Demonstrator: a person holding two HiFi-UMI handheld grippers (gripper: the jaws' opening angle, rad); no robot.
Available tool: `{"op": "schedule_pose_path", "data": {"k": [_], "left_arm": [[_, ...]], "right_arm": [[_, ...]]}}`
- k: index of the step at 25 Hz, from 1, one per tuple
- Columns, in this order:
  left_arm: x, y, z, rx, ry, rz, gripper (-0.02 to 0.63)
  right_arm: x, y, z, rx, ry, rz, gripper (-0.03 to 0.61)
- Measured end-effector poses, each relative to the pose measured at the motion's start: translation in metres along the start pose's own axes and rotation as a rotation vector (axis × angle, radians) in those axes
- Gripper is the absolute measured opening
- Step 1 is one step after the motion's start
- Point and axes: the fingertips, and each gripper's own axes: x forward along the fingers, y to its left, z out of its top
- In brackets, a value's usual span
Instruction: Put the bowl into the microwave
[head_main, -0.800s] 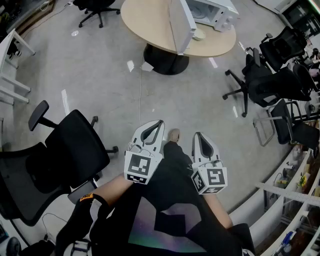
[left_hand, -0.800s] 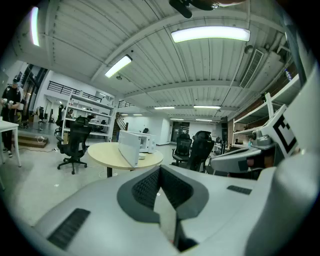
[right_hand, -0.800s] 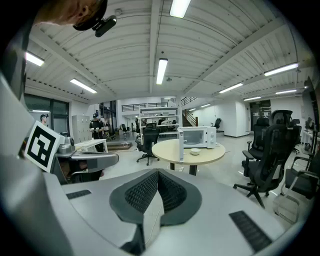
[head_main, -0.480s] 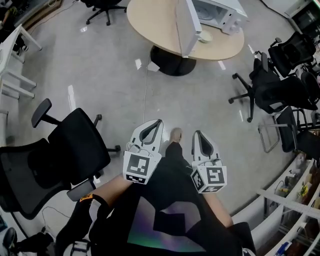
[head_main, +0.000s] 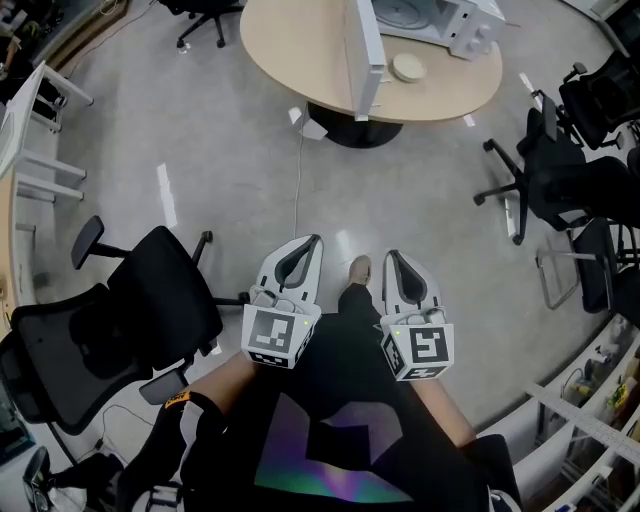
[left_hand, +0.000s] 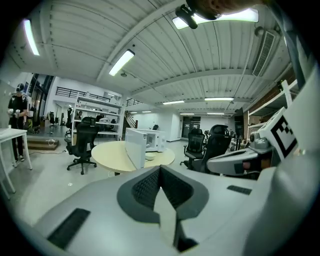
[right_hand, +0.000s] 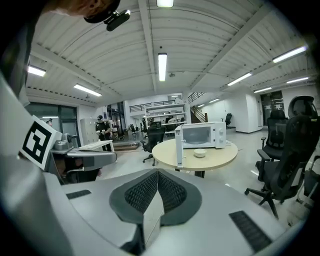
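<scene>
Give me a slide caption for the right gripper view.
Empty right gripper, fingers shut, faces a distant round table: a white microwave, door open, with a bowl in front.

Bare floor (head_main: 420, 210) between the person and the round table (head_main: 290, 50): a wide, open lane straight ahead. 1 thin cable (head_main: 298, 180) lies along that lane, from the table foot toward near. Office chair (head_main: 140, 300) crowds the near left, close to the left gripper (head_main: 313, 241). Chair cluster (head_main: 560, 180) blocks the right side, with shelving (head_main: 590, 420) at near right. On the table the microwave door (head_main: 362, 50) stands open toward near, walling off the left approach. Bowl (head_main: 407, 68) sits just right of the door, in front of the microwave (head_main: 450, 20). The tabletop around it is free.
</scene>
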Motion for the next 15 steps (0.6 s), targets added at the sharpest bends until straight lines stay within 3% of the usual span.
{"op": "schedule_pose_path", "data": {"k": [15], "left_arm": [[0.094, -0.022, 0.035, 0.047, 0.009, 0.031, 0.046]], "right_arm": [[0.048, -0.085, 0.04, 0.004, -0.045, 0.062, 0.017]]}}
